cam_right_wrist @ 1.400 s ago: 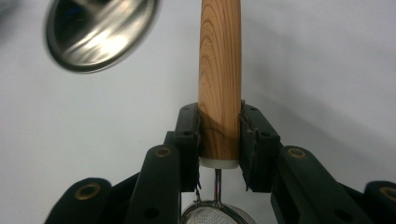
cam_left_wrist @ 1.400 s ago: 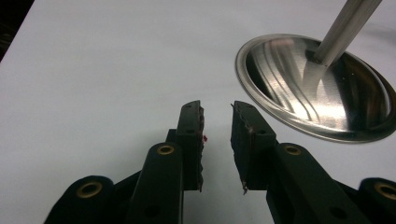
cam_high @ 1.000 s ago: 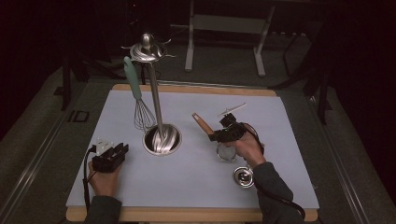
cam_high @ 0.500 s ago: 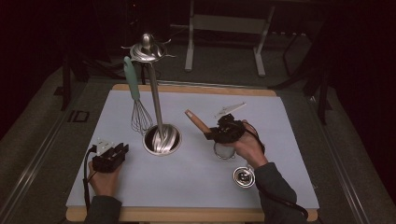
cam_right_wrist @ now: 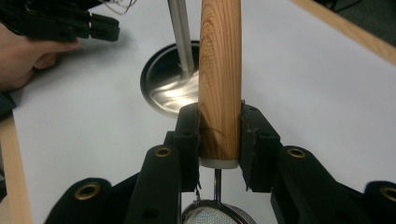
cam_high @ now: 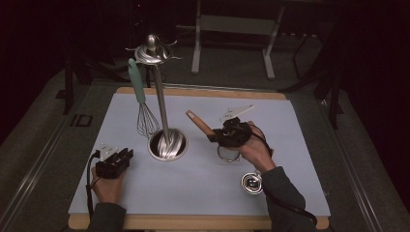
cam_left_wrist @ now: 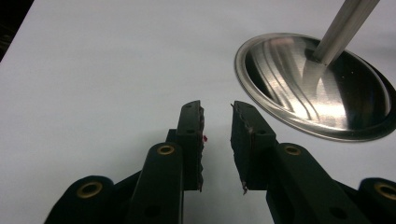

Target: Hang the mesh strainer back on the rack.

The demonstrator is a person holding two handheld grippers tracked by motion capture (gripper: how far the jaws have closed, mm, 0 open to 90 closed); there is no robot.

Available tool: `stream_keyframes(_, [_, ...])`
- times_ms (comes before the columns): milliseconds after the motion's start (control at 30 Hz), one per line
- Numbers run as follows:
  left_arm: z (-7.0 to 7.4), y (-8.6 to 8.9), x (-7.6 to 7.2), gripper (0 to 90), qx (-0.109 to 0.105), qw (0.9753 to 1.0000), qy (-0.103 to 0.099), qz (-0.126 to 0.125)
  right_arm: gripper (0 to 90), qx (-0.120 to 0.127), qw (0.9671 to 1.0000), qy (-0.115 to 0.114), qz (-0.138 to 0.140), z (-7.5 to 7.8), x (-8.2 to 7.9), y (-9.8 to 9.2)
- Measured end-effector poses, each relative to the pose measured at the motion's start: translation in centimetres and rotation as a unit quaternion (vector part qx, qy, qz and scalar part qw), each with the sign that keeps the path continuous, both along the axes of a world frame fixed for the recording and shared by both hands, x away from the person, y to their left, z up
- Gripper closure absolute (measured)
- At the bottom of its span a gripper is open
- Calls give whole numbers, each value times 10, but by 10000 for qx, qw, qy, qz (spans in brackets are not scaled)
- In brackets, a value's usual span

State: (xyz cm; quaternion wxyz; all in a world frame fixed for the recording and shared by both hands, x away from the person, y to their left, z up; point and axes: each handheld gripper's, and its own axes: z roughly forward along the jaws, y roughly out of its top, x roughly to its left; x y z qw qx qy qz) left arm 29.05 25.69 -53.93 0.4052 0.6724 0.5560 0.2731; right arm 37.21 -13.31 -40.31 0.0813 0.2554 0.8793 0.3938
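Observation:
A steel utensil stand has a round base [cam_high: 168,145] [cam_left_wrist: 317,88] [cam_right_wrist: 170,91] and a tall pole topped with hooks [cam_high: 152,50]. A teal-handled whisk [cam_high: 140,99] hangs from it. My right gripper [cam_high: 213,137] [cam_right_wrist: 219,121] is shut on the wooden handle [cam_high: 197,122] [cam_right_wrist: 219,70] of a small mesh strainer [cam_high: 228,154] [cam_right_wrist: 212,214], held just right of the base. The handle points up and left toward the pole. My left gripper [cam_high: 121,158] [cam_left_wrist: 217,112] rests on the white mat left of the base, open with nothing between its jaws.
A small round steel piece [cam_high: 252,182] lies on the white mat [cam_high: 290,145] beside the right wrist. The mat covers a wooden table [cam_high: 203,92]. Dark floor and a metal frame [cam_high: 232,29] lie beyond the far edge.
My right gripper has carried the strainer a little to the left, closer to the stand. The left gripper has stayed where it was.

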Motion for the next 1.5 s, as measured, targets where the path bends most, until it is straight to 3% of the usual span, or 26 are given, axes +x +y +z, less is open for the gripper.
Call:
stream_keyframes(167, [0,0,0,742,6,10000,-10,5,708,111,9995,-248,136,6,-4,2])
stream_keyframes(300, [0,0,0,742,12,10000,-11,2,708,264,9970,-566,451,13,-11,4])
stream_keyframes(600, [0,0,-1,741,-15,10000,-32,1,708,339,9939,-845,629,22,-17,8])
stream_keyframes(633, [0,0,-1,742,-21,10000,-30,1,708,400,9920,-996,665,26,-19,10])
stream_keyframes(800, [0,0,-1,742,-8,10000,-38,0,708,496,9887,-1214,733,32,-23,12])
stream_keyframes(1200, [0,-2,-1,742,104,9999,-55,-29,708,584,9839,-1470,826,42,-26,18])
stream_keyframes(1267, [0,-2,-1,741,48,10000,-60,-11,708,657,9815,-1568,875,46,-29,20])
stream_keyframes(1500, [0,-2,-2,742,96,9999,-71,-23,708,704,9778,-1711,983,55,-32,24])
